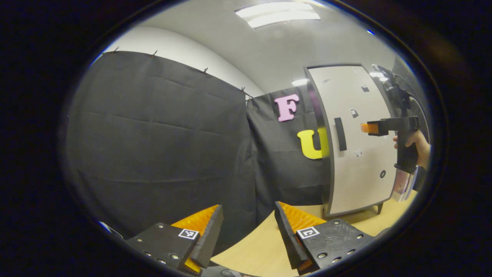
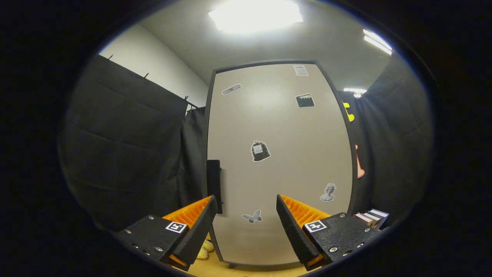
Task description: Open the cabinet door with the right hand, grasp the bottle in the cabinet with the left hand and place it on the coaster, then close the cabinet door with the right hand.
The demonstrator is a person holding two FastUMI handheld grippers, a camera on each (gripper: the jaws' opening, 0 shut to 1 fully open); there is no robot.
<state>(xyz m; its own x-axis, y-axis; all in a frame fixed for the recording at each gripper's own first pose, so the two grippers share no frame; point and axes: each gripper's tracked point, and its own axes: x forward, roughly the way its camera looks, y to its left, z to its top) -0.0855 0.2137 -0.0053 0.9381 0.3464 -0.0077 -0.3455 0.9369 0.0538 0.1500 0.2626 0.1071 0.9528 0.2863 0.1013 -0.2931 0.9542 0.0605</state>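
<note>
Closed cabinet door (image 2: 276, 161) blocks cabinet interior.

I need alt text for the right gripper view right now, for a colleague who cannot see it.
A closed cabinet door, pale and dotted with small stickers, stands straight ahead with its dark handle on its left edge. The right tool is open, its fingers spread in front of the door's lower part and holding nothing. Stacked books sit at the lower right.

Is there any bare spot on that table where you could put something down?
Yes: bare table lies between the black cloth wall and the closed cabinet, ahead of the open left gripper. It is tighter right of the cabinet, where books stand and the right gripper hovers, open.
</note>
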